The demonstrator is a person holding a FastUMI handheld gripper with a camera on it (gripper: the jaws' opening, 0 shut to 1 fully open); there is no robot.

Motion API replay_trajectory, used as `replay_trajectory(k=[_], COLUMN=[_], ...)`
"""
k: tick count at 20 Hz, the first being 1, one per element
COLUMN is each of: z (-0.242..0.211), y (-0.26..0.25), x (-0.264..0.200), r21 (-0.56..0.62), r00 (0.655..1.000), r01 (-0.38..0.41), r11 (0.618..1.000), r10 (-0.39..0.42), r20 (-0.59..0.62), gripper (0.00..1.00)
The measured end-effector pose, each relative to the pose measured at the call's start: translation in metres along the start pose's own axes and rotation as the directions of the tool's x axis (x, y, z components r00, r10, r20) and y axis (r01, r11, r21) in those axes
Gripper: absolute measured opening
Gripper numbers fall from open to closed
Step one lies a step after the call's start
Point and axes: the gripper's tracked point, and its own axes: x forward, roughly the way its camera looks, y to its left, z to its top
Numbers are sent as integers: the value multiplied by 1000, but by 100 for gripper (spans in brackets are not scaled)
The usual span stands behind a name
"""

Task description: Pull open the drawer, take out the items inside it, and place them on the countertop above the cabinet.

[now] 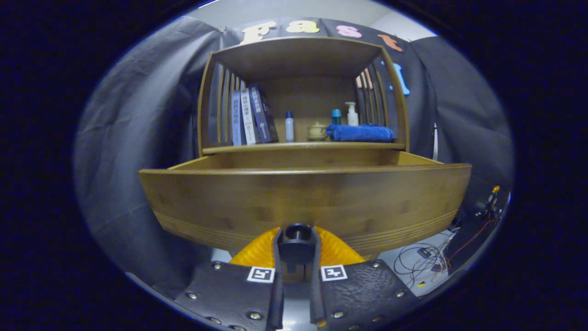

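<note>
A wooden drawer (303,193) stands pulled out of the cabinet toward me, its front panel broad and close. Its dark round knob (297,233) sits between my fingers, and my gripper (296,250) is shut on that knob. The drawer's inside is hidden behind the front panel; only the top of its side walls and back shows. Above the drawer runs the countertop (303,146), which carries several upright books (250,116), a small bottle (289,126), a little lidded jar (317,131), a folded blue towel (360,133), a blue-capped bottle (336,116) and a pump bottle (352,114).
A wooden shelf frame with slatted sides (220,105) and a top board encloses the countertop. Grey cloth hangs on both sides. Loose cables and small electronics (427,257) lie on the floor to the lower right of the drawer.
</note>
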Motion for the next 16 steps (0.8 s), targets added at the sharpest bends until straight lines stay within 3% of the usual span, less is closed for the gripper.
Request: replay_trajectory(k=[10,13,16], z=[-14,-17,2], y=[-3,3,-12], x=[-13,-20,-25], r21=[-53,-41,46], r00=[1000,997,998], r01=[-2,-61,-32], r11=[999,997,998], r10=[2,60,35], r20=[7,-38,-52], gripper=[23,56,89])
